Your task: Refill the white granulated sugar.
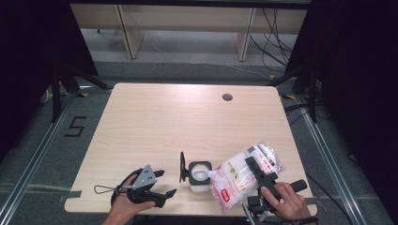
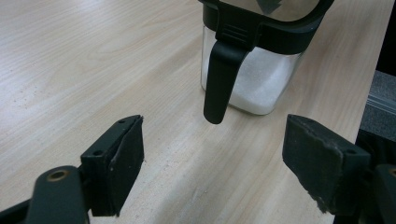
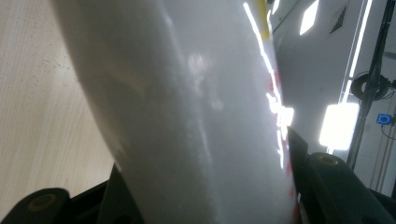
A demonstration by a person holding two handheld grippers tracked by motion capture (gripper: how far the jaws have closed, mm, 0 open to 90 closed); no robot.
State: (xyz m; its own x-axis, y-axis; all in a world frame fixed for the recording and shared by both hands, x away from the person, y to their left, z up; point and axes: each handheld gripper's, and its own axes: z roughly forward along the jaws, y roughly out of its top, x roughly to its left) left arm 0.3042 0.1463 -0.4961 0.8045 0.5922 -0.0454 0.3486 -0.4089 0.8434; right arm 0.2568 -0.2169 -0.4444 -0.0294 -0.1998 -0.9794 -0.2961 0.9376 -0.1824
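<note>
White sugar or salt, whatever it is, sits in a clear plastic bag with red print (image 1: pixel 244 176) that the right claw (image 1: pixel 257 172) has clamped around its middle, jaws roughly half open with the bag squeezed between the pads; in the right gripper view the bag (image 3: pixel 196 112) bulges up between both jaws. That right hand (image 1: pixel 288 199) comes in from the near right corner of the worktop (image 1: pixel 178 122), gripping the handle with the claw aimed up and to the left, so the bag hangs tilted with its lower corner down over the open mouth of the little clear jar (image 1: pixel 199 175). Jar sits near the front edge, about the middle of the worktop, black rim, hinged lid flipped up on its left side, already some white grains in the bottom in the left gripper view (image 2: pixel 254 70). The left claw (image 1: pixel 159 185) is parked just left of the jar, not touching it, jaws spread wide with nothing in them, pointing right toward the jar's black handle tab. The left hand (image 1: pixel 124 204) cradles it from below at the near edge, wrist low and resting on the worktop.
</note>
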